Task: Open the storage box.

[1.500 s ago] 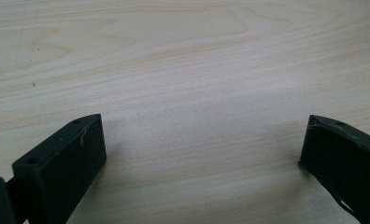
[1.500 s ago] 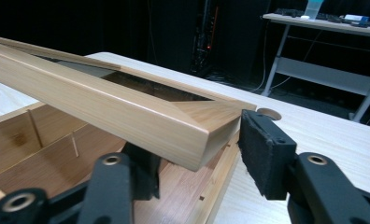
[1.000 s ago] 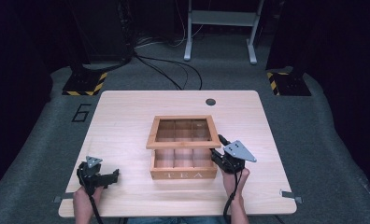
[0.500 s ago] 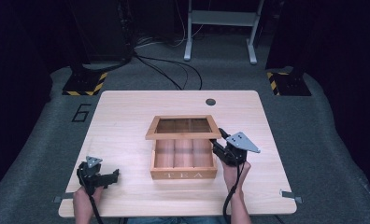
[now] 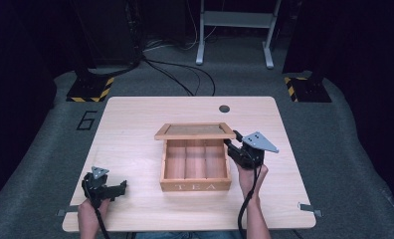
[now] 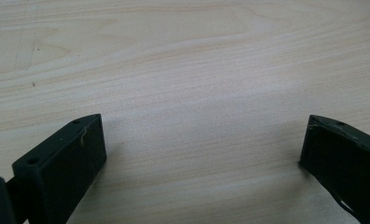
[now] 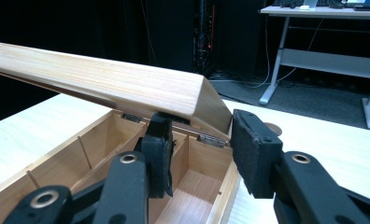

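Observation:
A wooden tea box (image 5: 195, 185) with three long compartments stands at the middle of the table (image 5: 130, 129). Its hinged lid (image 5: 195, 131) is tilted up, front edge raised. My right gripper (image 5: 233, 143) is at the box's right side, shut on the lid's right edge. Its jaws have just been closing on that edge. In the right gripper view the lid (image 7: 103, 79) slants above the open box (image 7: 192, 186), with one pad under its corner and one outside, the gripper (image 7: 198, 147) clamping it. My left gripper (image 5: 120, 187) rests near the front left and stands open (image 6: 202, 154) over bare wood.
A dark round hole (image 5: 224, 108) sits near the table's far edge. Beyond the table are floor cables (image 5: 180, 74), a white desk frame (image 5: 235, 30) and two stands with yellow-black striped bases (image 5: 88, 89). Bare tabletop lies left and right of the box.
The lid has swung up from nearly flat on the box to a clear tilt. My right gripper has risen with it. The left gripper has stayed put.

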